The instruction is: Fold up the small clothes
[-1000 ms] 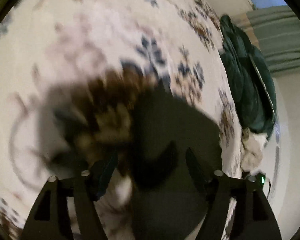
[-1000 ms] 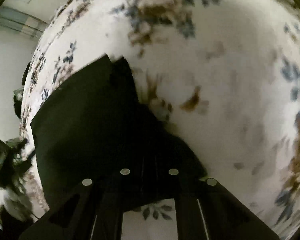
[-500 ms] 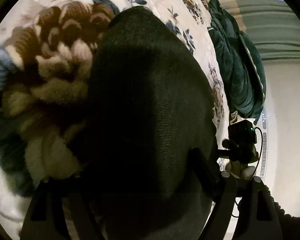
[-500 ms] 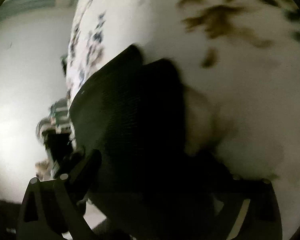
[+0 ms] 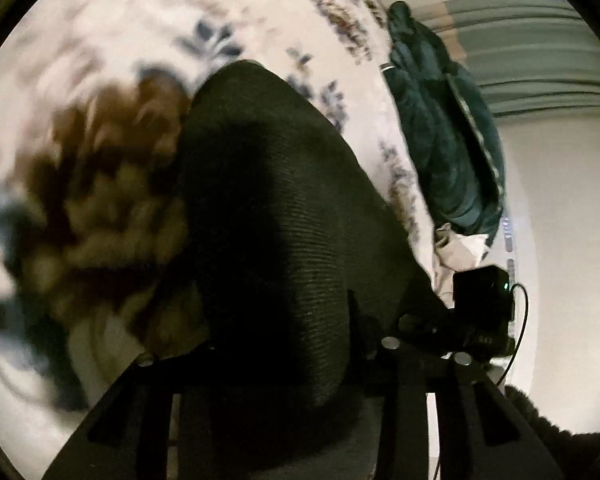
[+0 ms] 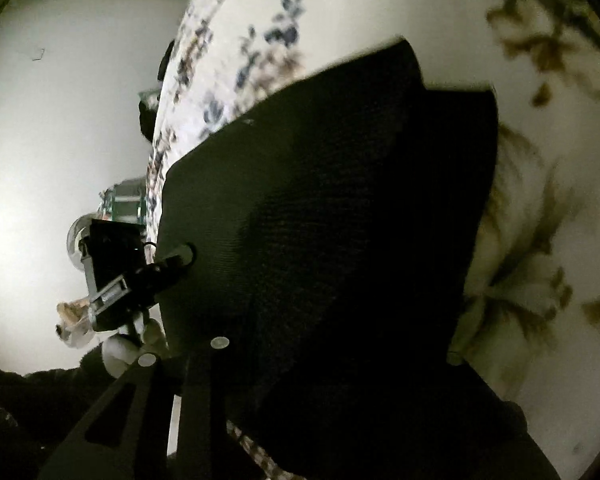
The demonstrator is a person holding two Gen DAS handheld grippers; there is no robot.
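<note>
The black ribbed garment [image 5: 284, 240] lies on the floral blanket [image 5: 100, 60], draped up between both grippers. The left gripper [image 5: 276, 356] and right gripper [image 6: 332, 356] are each closing with cloth between the fingers; whether the pads press yet cannot be told. Only the left view shows a dark green quilted bundle [image 5: 440, 140] at the blanket's far right edge, open blanket to the left.

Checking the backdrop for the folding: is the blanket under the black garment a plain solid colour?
No: the blanket beside the black garment is cream with blue leaf sprigs and large brown flowers, plain in the left wrist view.
</note>
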